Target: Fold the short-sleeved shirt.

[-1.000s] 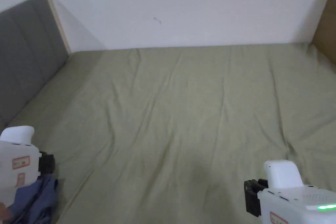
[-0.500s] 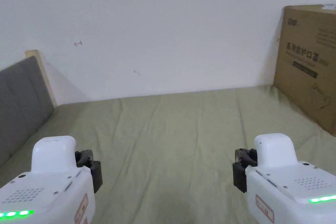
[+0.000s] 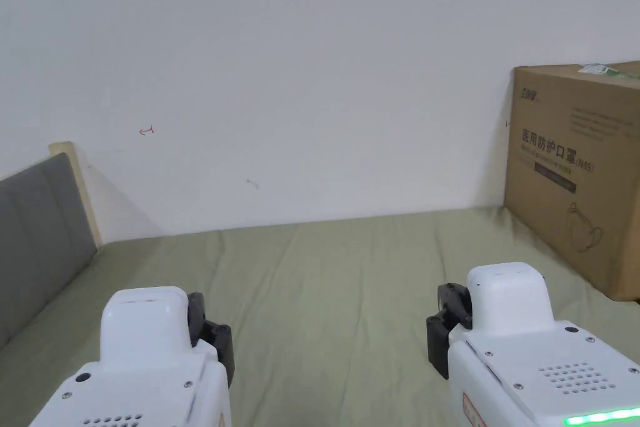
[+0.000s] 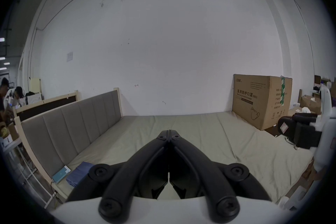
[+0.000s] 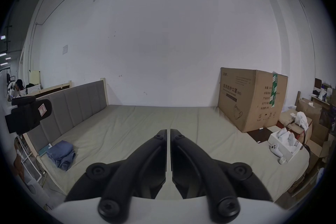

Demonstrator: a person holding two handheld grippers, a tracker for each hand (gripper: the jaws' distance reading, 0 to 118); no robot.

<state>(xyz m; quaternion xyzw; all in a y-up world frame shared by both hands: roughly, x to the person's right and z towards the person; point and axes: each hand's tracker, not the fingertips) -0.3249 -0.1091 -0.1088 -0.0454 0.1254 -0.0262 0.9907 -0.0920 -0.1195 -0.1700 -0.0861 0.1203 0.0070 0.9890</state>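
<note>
Grey headboard (image 5: 76, 106) far left, crumpled blue shirt (image 5: 61, 154) on the green sheet (image 5: 127, 128) beside it, left gripper (image 4: 169, 134) jaws together holding nothing, right gripper (image 5: 168, 132) jaws nearly together holding nothing, cardboard box (image 5: 251, 98) far right.

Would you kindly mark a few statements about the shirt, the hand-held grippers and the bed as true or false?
1. The blue shirt lies crumpled near the bed's headboard. True.
2. The left hand-held gripper holds the shirt. False: its jaws are shut on nothing.
3. A cardboard box stands on the bed by the wall. True.
4. The right hand-held gripper is wide open. False: its jaws are nearly together, empty.
</note>
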